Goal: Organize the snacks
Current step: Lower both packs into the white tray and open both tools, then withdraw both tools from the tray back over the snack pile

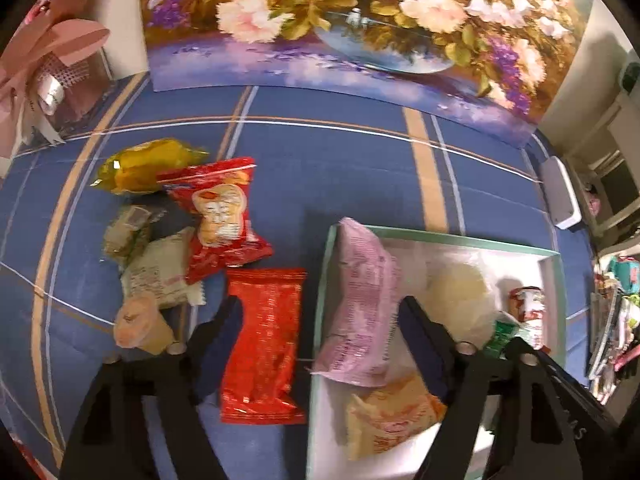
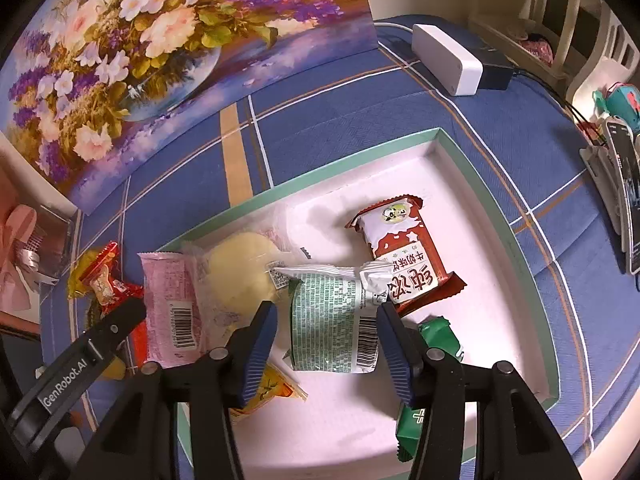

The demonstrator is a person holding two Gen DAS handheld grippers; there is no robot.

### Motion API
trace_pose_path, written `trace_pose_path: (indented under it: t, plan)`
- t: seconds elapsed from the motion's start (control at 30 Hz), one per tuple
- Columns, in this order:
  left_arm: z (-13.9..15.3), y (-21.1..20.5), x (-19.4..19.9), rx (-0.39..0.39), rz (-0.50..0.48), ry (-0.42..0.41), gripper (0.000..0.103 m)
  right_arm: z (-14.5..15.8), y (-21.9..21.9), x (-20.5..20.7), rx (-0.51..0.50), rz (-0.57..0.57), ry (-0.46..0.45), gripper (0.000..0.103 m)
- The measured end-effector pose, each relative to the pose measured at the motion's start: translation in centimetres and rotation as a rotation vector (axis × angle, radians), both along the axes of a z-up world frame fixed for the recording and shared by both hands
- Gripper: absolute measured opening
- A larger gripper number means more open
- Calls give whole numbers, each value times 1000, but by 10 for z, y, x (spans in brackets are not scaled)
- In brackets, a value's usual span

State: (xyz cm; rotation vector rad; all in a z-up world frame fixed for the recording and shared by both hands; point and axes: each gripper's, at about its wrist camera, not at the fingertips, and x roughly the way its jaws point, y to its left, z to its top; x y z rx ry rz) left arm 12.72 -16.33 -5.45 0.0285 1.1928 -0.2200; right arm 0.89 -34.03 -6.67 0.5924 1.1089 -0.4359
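A white tray with a teal rim (image 2: 440,136) lies on the blue checked cloth. My right gripper (image 2: 326,316) stands open over it, astride a green-patterned packet (image 2: 328,320) that lies flat; a sliver of tray shows beside the left pad. Around it lie a red-and-white packet (image 2: 404,256), a pale round cake (image 2: 240,268) and green sweets (image 2: 440,336). My left gripper (image 1: 320,308) is open above the tray rim (image 1: 440,236). Between its fingers a pink packet (image 1: 360,300) leans over that rim and a red packet (image 1: 262,340) lies on the cloth.
Left of the tray sits a loose pile: a yellow packet (image 1: 148,164), a red bread packet (image 1: 220,216) and several beige ones (image 1: 156,268). A floral painting (image 1: 340,20) stands behind, a pink bow box (image 1: 48,72) far left, a white power box (image 2: 444,56) right.
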Motion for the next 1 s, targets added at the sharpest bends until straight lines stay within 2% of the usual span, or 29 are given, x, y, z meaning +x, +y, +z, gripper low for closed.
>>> trace_pose_path:
  t: [0.07, 0.27, 0.43, 0.67, 0.8, 1.0]
  plan:
    - [0, 3, 0, 32, 10, -17, 91, 0, 2, 2, -14, 2, 8, 65]
    - [1, 11, 1, 82, 26, -56, 92, 0, 5, 4, -27, 14, 21, 70]
    - [2, 15, 0, 91, 30, -71, 92, 3, 8, 6, -49, 18, 17, 82]
    - [7, 27, 1, 90, 52, -79, 92, 6, 15, 9, -72, 34, 18, 89]
    - [11, 37, 1, 95, 59, -86, 92, 9, 21, 11, -80, 43, 9, 101]
    - [13, 63, -1, 109, 89, -98, 92, 14, 34, 17, -101, 74, 9, 101]
